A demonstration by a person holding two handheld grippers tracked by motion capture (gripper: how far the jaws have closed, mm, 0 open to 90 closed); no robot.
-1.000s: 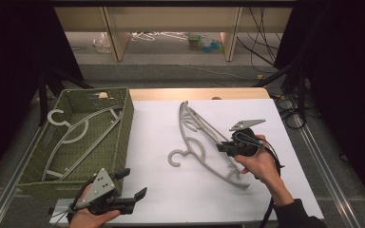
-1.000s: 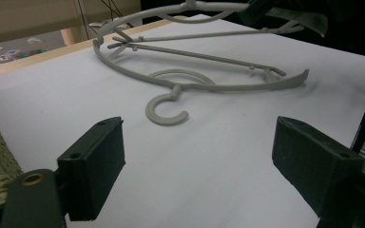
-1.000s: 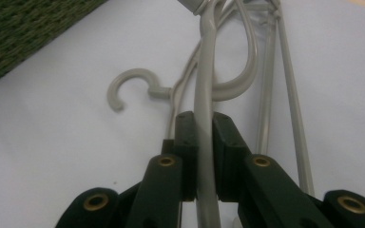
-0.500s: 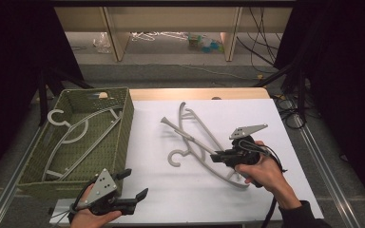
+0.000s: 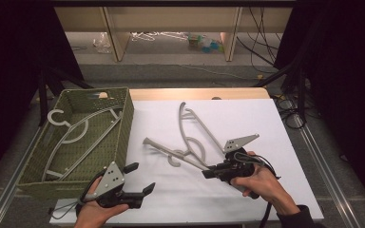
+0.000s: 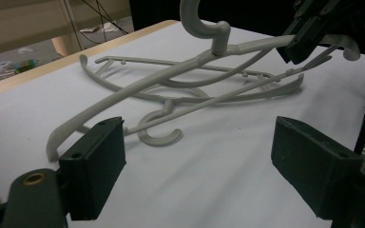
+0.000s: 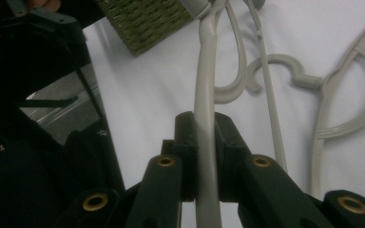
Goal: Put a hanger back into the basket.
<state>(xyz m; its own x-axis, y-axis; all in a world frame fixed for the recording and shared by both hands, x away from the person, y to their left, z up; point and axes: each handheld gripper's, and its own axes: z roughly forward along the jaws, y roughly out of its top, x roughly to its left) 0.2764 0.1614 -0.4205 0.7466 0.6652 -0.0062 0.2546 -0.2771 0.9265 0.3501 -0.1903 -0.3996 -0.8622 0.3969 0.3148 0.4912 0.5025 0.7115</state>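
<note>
My right gripper (image 5: 208,173) is shut on one arm of a grey plastic hanger (image 5: 171,151), which is held tilted above the white table top (image 5: 266,118); its free end points toward the basket. In the right gripper view the pads (image 7: 185,137) clamp that hanger's arm (image 7: 204,95). A second grey hanger (image 5: 183,121) lies flat on the table under and behind it, its hook (image 6: 159,135) toward me. My left gripper (image 5: 141,177) is open with nothing in it, near the front edge, and its jaws frame both hangers in the left gripper view, the held hanger (image 6: 138,90) uppermost.
A green woven basket (image 5: 128,114) stands on the left of the table with another grey hanger (image 5: 76,133) inside. Its corner (image 7: 147,19) shows close to the held hanger's end. Cables and shelves stand beyond the far edge.
My right gripper has moved left and nearer to me with the hanger, swinging its free end off the other hanger toward the basket. The left gripper has stayed put.
</note>
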